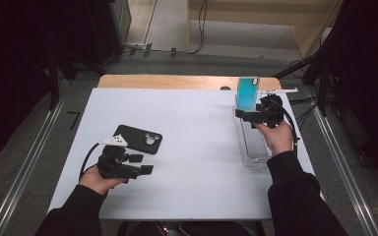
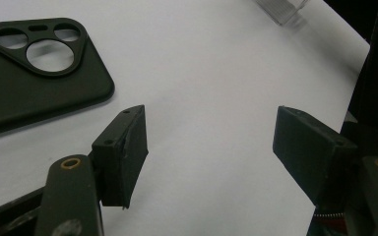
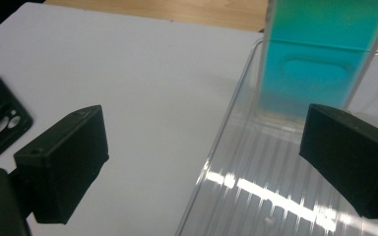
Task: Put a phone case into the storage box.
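Two grippers: one in each hand, at the table's point(image 1: 187, 123) near edge and right side
Left gripper point(image 2: 209, 142): jaws wide, nothing between; over bare white top; black case point(image 2: 24, 83) lies just beyond it, camera cutouts up
Right gripper point(image 3: 202, 157): jaws wide, gripping nothing; one jaw over the clear tray point(image 3: 236, 147)
Teal case point(image 3: 320, 64): stands upright at the tray's far end
Writing: none readable
Views: high view shows both sleeves; right gripper view shows tray ribs
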The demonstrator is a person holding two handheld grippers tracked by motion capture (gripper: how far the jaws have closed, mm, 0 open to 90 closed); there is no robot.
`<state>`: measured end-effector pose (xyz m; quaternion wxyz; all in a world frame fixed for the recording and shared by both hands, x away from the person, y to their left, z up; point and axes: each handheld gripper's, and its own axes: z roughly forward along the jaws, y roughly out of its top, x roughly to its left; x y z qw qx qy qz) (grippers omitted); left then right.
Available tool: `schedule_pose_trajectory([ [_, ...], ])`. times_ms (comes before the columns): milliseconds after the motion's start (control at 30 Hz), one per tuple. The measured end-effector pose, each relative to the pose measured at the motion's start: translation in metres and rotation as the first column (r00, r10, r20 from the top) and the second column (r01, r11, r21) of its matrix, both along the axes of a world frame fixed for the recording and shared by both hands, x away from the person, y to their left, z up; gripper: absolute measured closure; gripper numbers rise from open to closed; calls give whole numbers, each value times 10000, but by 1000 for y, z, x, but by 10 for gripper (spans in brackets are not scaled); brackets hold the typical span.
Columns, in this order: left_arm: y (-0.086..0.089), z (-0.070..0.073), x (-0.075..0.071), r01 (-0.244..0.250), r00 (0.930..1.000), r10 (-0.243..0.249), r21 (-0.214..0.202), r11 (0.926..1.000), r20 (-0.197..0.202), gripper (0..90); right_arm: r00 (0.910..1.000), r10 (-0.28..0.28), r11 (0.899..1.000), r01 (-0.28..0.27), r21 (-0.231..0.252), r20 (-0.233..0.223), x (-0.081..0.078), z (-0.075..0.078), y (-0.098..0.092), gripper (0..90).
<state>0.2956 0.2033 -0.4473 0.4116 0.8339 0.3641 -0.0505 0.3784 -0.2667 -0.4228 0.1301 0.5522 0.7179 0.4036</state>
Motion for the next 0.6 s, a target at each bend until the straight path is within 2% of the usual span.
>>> schedule_pose_trajectory([
  [200,1,1,3,-60,10000,60,11,10000,27,298,9973,725,9968,-728,329,112,-19,8,4,40],
  [300,1,2,4,-25,10000,25,-33,10000,-12,297,9931,1162,9927,-1166,317,144,-27,10,9,44],
  [433,1,2,6,-38,10000,38,4,10000,-32,298,9826,1857,9820,-1858,338,70,-38,10,18,45],
  [600,2,2,7,-87,10000,87,39,10000,-14,298,9693,2460,9684,-2459,418,34,-50,7,26,69],
])
